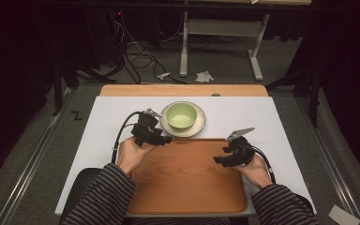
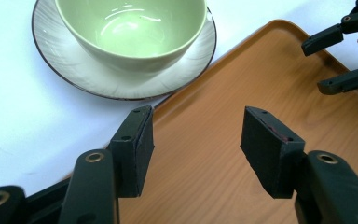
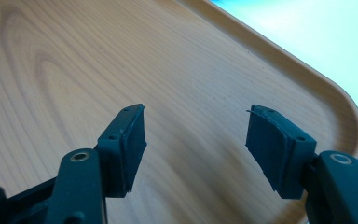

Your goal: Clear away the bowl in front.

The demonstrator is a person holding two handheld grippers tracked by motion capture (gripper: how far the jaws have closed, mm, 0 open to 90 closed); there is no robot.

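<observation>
Green bowl [image 1: 181, 115] on saucer [image 1: 199, 126], toward far edge of worktop [image 1: 262, 117], just beyond far rim of wooden tray [image 1: 187, 199]. Left gripper [image 1: 165, 139] nearer, bowl ahead-left of its jaws; jaws released, nothing between. Right gripper [image 1: 217, 161] over tray, jaws released, empty.

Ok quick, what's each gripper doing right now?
Left gripper: open, nothing held, over the tray corner.
Right gripper: open, nothing held, over the tray.

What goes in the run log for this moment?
left gripper: open, empty, near plate | right gripper: open, empty, over tray | bowl: on plate
</observation>
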